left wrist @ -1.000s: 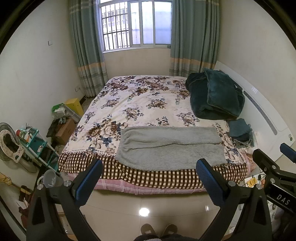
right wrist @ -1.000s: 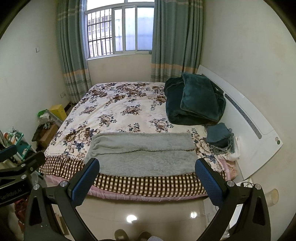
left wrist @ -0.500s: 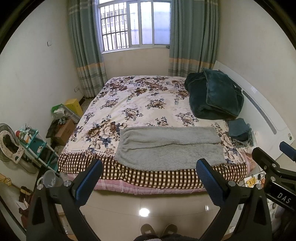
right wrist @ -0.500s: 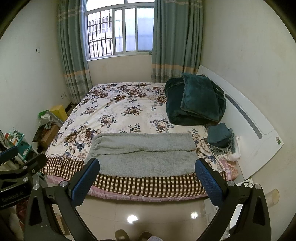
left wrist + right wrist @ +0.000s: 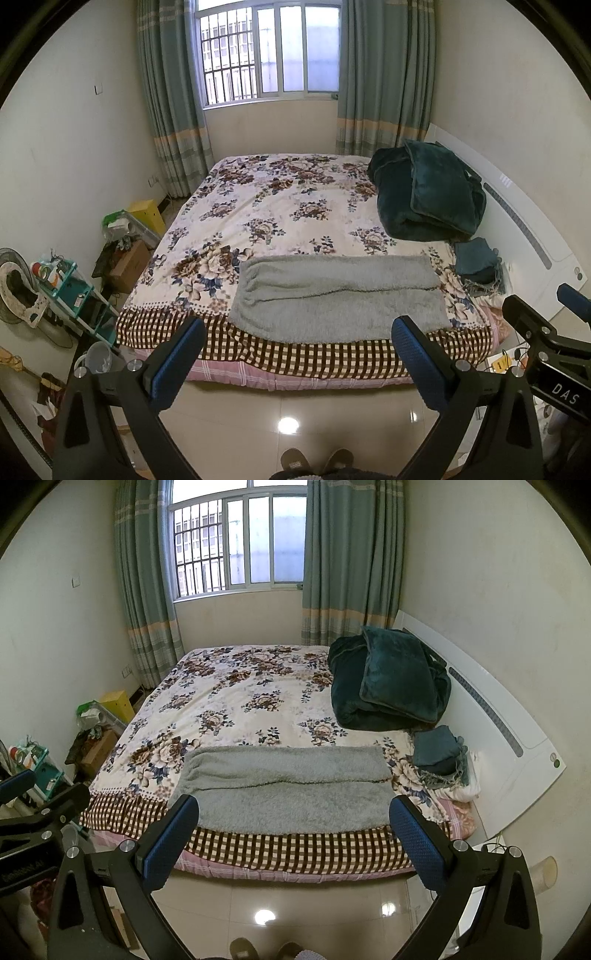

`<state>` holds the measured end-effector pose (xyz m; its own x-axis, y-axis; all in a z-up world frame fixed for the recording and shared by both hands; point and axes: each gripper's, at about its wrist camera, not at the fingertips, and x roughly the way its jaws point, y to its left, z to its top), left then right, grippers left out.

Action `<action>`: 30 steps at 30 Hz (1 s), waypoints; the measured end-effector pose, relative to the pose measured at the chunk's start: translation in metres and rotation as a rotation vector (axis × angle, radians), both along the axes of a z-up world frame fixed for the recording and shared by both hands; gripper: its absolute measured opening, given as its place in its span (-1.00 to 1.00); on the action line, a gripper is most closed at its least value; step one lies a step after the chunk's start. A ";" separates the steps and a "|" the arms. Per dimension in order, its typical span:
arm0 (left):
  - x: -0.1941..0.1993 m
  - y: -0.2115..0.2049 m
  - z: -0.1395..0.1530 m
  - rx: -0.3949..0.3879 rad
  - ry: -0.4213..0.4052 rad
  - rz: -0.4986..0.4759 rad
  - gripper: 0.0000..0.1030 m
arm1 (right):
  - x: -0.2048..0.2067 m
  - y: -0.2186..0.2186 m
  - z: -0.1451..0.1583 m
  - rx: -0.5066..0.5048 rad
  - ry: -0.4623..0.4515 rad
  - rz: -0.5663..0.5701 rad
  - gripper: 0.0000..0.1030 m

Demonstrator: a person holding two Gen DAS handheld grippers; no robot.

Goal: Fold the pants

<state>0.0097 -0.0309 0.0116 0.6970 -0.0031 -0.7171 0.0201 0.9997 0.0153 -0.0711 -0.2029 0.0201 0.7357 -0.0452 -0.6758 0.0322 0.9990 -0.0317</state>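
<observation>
Grey fleece pants (image 5: 338,295) lie flat on the near edge of the bed (image 5: 280,210), legs side by side, waistband to the left; they also show in the right wrist view (image 5: 288,786). My left gripper (image 5: 297,338) is open and empty, held over the floor in front of the bed. My right gripper (image 5: 293,818) is open and empty too, at the same distance from the pants. The right gripper's body shows at the left view's right edge (image 5: 546,354).
A dark green folded blanket (image 5: 424,195) and a small pile of teal clothes (image 5: 476,262) lie at the bed's right, by the white headboard (image 5: 528,236). A teal rack (image 5: 70,291), boxes and clutter stand left of the bed. Glossy tile floor (image 5: 295,417) lies between me and the bed.
Both views have shifted very slightly. The pants have not moved and both grippers stay open.
</observation>
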 end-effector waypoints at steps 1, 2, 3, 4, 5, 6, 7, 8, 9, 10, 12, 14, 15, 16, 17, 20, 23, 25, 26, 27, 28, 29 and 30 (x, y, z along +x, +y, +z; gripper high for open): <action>0.001 0.000 0.000 -0.001 0.000 0.000 1.00 | 0.000 0.000 0.001 0.001 0.000 -0.001 1.00; 0.000 0.001 0.000 -0.001 -0.001 0.000 1.00 | 0.002 0.000 0.002 0.003 0.001 -0.002 1.00; 0.002 -0.002 0.000 0.000 0.000 0.001 1.00 | 0.001 0.001 0.001 0.001 0.001 -0.002 1.00; 0.000 0.001 0.000 -0.001 0.001 0.001 1.00 | 0.002 0.000 0.002 0.003 0.003 -0.003 1.00; 0.001 0.002 0.003 -0.003 0.002 0.001 1.00 | 0.004 -0.001 0.003 0.004 0.005 -0.004 1.00; 0.003 0.000 0.003 -0.001 0.003 0.006 1.00 | 0.006 -0.002 0.003 0.007 0.008 -0.004 1.00; 0.005 -0.002 0.002 0.001 0.004 0.009 1.00 | 0.008 -0.004 0.003 0.009 0.013 -0.007 1.00; 0.010 -0.004 0.000 0.003 0.007 0.012 1.00 | 0.010 -0.009 0.003 0.011 0.016 -0.011 1.00; 0.015 -0.007 -0.001 0.004 0.007 0.021 1.00 | 0.014 -0.012 0.001 0.014 0.024 -0.015 1.00; 0.017 -0.007 -0.003 0.007 0.003 0.030 1.00 | 0.018 -0.016 -0.002 0.017 0.028 -0.019 1.00; 0.030 -0.011 -0.009 0.012 0.010 0.053 1.00 | 0.026 -0.025 -0.009 0.023 0.039 -0.027 1.00; 0.041 -0.014 -0.014 0.027 0.000 0.087 1.00 | 0.039 -0.035 -0.017 0.036 0.047 -0.032 1.00; 0.044 -0.015 -0.017 0.032 0.001 0.096 1.00 | 0.046 -0.041 -0.023 0.036 0.047 -0.038 1.00; 0.052 -0.016 -0.020 0.035 -0.002 0.110 1.00 | 0.053 -0.046 -0.028 0.034 0.049 -0.042 1.00; 0.054 -0.017 -0.024 0.047 -0.008 0.126 1.00 | 0.062 -0.050 -0.032 0.036 0.050 -0.044 1.00; 0.074 -0.026 -0.036 0.076 -0.009 0.152 1.00 | 0.093 -0.069 -0.048 0.050 0.059 -0.045 1.00; 0.101 -0.035 -0.050 0.092 0.002 0.172 1.00 | 0.126 -0.084 -0.061 0.059 0.063 -0.049 1.00; 0.117 -0.040 -0.060 0.100 0.025 0.178 1.00 | 0.151 -0.093 -0.071 0.067 0.075 -0.058 1.00; 0.125 -0.040 -0.066 0.095 0.034 0.177 1.00 | 0.166 -0.099 -0.077 0.074 0.084 -0.066 1.00; 0.134 -0.041 -0.071 0.098 0.037 0.184 1.00 | 0.181 -0.104 -0.083 0.080 0.095 -0.074 1.00; 0.147 -0.043 -0.077 0.108 0.049 0.187 1.00 | 0.193 -0.109 -0.088 0.088 0.103 -0.080 1.00; 0.158 -0.044 -0.082 0.109 0.061 0.183 1.00 | 0.206 -0.114 -0.094 0.095 0.109 -0.089 1.00; 0.174 -0.046 -0.089 0.111 0.075 0.185 1.00 | 0.226 -0.121 -0.103 0.101 0.117 -0.104 1.00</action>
<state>0.1833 -0.0765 -0.0775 0.6229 0.2019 -0.7558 -0.1580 0.9787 0.1312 0.1553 -0.3240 -0.0825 0.6464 -0.0442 -0.7617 0.1374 0.9887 0.0593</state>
